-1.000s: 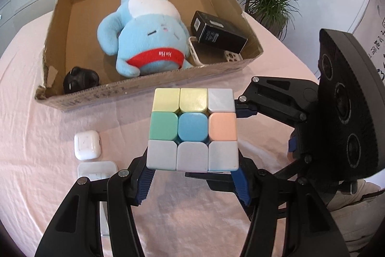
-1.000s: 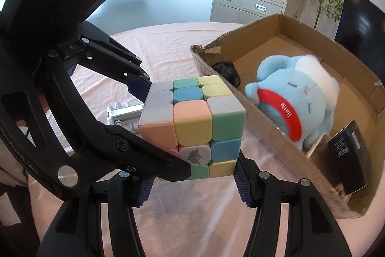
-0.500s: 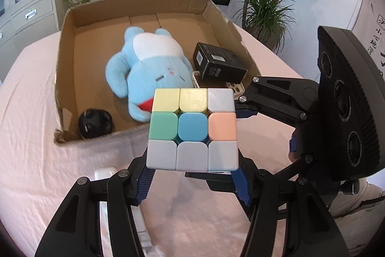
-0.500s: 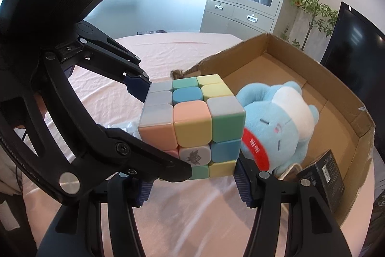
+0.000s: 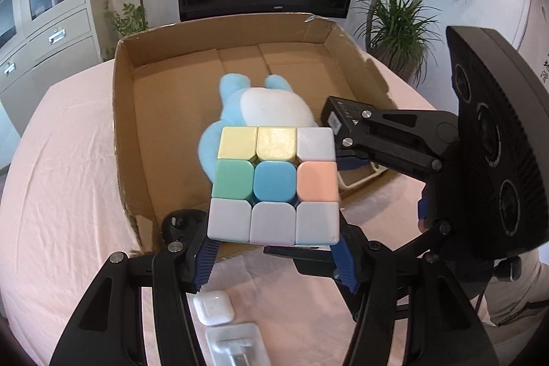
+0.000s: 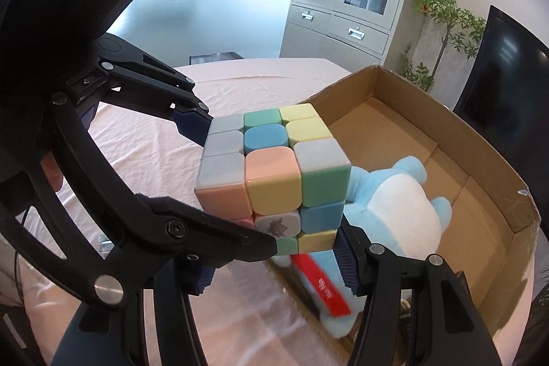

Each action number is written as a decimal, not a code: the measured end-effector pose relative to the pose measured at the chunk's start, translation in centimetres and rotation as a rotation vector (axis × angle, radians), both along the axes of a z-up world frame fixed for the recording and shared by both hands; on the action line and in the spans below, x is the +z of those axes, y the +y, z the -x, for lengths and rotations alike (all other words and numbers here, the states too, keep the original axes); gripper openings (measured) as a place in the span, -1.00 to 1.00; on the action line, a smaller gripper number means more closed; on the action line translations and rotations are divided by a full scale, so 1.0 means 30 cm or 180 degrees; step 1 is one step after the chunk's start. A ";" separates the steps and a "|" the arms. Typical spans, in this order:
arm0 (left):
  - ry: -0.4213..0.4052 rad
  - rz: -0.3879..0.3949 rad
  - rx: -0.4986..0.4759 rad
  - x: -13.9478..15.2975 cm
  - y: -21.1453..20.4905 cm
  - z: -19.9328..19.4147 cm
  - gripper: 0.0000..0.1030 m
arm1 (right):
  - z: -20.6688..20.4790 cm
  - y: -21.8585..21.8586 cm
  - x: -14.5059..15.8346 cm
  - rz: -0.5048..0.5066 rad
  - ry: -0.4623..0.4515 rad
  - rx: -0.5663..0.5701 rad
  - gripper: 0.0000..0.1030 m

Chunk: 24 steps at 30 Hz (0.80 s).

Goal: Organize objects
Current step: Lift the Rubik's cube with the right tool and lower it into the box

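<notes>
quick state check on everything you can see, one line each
puzzle cube: lifted, clamped by both grippers
left gripper: shut on cube
right gripper: shut on cube
cardboard box: open-topped
blue plush: lying in box
earbud case: closed, on the tablecloth

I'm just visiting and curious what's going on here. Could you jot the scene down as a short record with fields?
Held item: pastel puzzle cube, clamped on four sides
Left hand-held gripper: shut on the cube
Right hand-held gripper: shut on the cube, crossing the left one
Cube position: in the air above the near edge of the cardboard box
In the box: blue plush toy, black carton
On the tablecloth: white earbud case
</notes>
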<state>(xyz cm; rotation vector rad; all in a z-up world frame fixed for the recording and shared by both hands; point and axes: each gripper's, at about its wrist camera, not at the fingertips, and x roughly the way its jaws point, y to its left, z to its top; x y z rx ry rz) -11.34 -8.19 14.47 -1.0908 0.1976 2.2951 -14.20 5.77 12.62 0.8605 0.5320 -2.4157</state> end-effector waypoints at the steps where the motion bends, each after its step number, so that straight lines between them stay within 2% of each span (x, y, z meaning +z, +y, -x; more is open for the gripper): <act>1: -0.0015 0.0007 0.0008 -0.005 -0.008 0.019 0.09 | 0.024 -0.005 -0.005 -0.0001 -0.0019 0.0004 0.09; 8: -0.0241 -0.0056 0.0126 -0.076 -0.084 0.185 0.10 | 0.218 -0.042 -0.071 0.0150 -0.0249 0.0010 0.09; 16: -0.0447 -0.0104 0.0248 -0.178 -0.164 0.278 0.13 | 0.359 -0.145 -0.165 -0.0069 -0.0326 -0.0021 0.09; 19: -0.0471 -0.0014 0.0309 -0.216 -0.175 0.276 0.13 | 0.375 -0.165 -0.206 -0.0136 -0.0407 -0.0057 0.12; 22: -0.0467 0.0019 0.0301 -0.203 -0.182 0.264 0.24 | 0.378 -0.180 -0.216 -0.0172 -0.0468 -0.0229 0.24; 24: -0.0436 -0.0058 0.0366 -0.166 -0.203 0.244 0.44 | 0.361 -0.184 -0.187 -0.0161 -0.0370 -0.0286 0.26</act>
